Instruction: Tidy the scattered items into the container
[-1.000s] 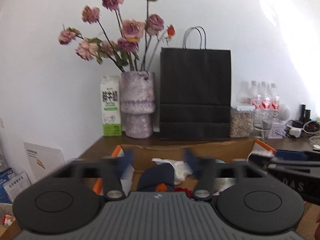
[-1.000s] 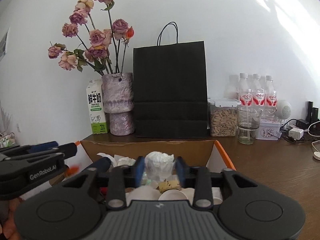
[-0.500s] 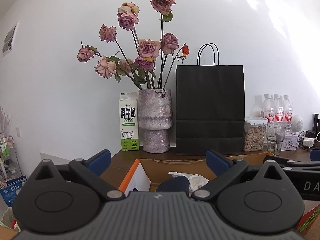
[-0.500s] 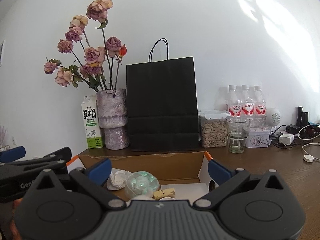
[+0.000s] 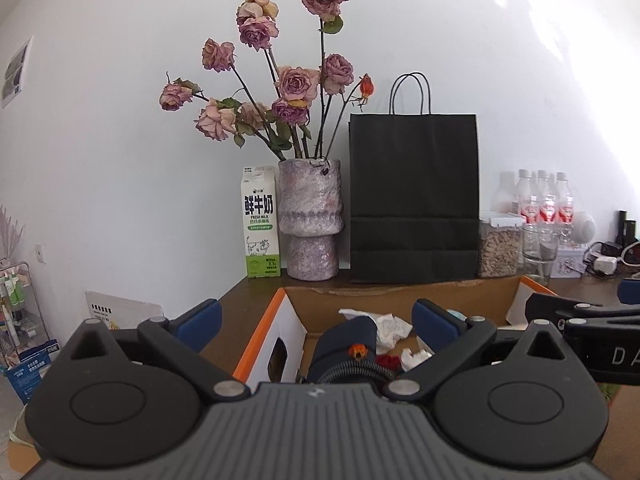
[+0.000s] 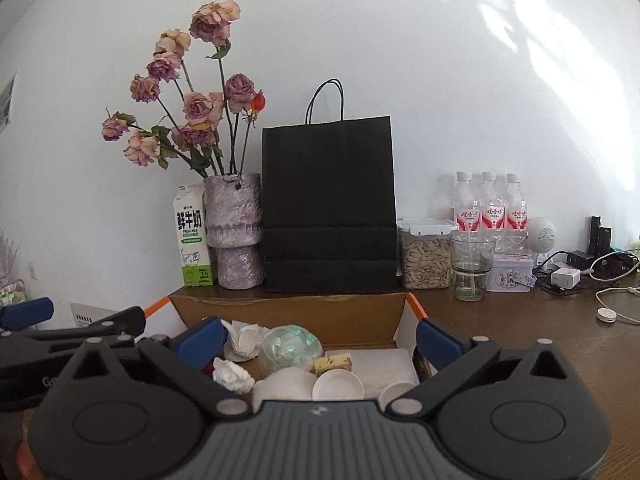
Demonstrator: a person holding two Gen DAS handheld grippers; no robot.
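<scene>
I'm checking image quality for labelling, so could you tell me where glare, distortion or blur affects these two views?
Left wrist view: sunlight washes out the white wall at upper right, and the fisheye bows the tall black paper bag. Right wrist view: bright streaks cross the same wall; the brown cardboard box looks sharp.

A dark wooden table (image 6: 540, 344) carries an open cardboard box (image 6: 292, 316) near its front. Along the wall behind stand a milk carton (image 6: 192, 236), a vase (image 6: 236, 232), a black paper bag (image 6: 328, 208), a seed jar (image 6: 426, 256) and a glass (image 6: 472, 266).
</scene>
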